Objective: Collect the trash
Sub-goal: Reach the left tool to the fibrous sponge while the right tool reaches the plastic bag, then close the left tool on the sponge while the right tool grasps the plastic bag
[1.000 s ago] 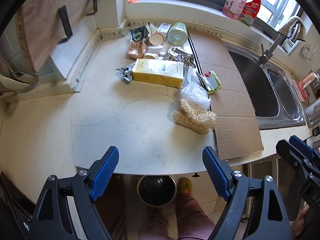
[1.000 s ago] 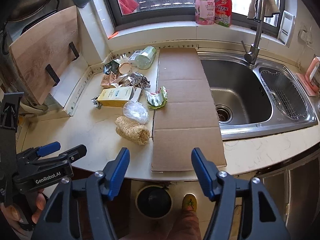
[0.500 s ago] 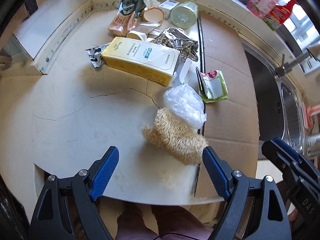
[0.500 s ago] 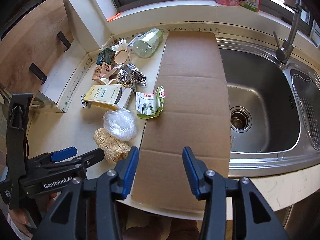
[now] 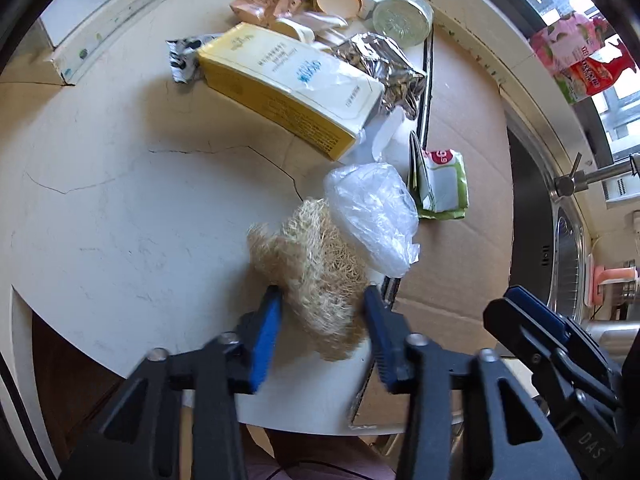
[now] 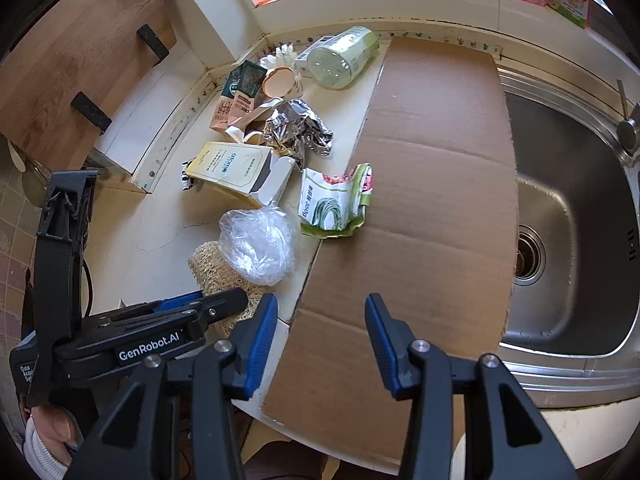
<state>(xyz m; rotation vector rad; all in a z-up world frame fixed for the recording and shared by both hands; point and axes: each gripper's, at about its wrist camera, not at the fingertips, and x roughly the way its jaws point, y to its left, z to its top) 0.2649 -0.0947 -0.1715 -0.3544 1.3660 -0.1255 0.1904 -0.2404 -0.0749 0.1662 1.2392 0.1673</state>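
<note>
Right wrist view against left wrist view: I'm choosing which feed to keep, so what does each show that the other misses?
Only the right wrist view shows the sink drain and the wooden board. Only the left wrist view shows the left tool shut on the loofah. Both show the clear plastic bag, yellow box, green wrapper and cardboard.

We see a pale, cracked countertop [image 5: 120, 216]. Directly on it, between the fingers of our left gripper [image 5: 322, 320], lies a straw-coloured loofah [image 5: 316, 272], with a clear plastic bag [image 5: 372, 216] just beyond. Farther ahead lie a yellow carton [image 5: 288, 88], crumpled foil [image 5: 380, 64] and a jar on its side [image 5: 402, 20]. Under our right gripper [image 6: 320, 330] lies flat cardboard [image 6: 432, 184], with a green wrapper [image 6: 336, 204] over its left edge.
</note>
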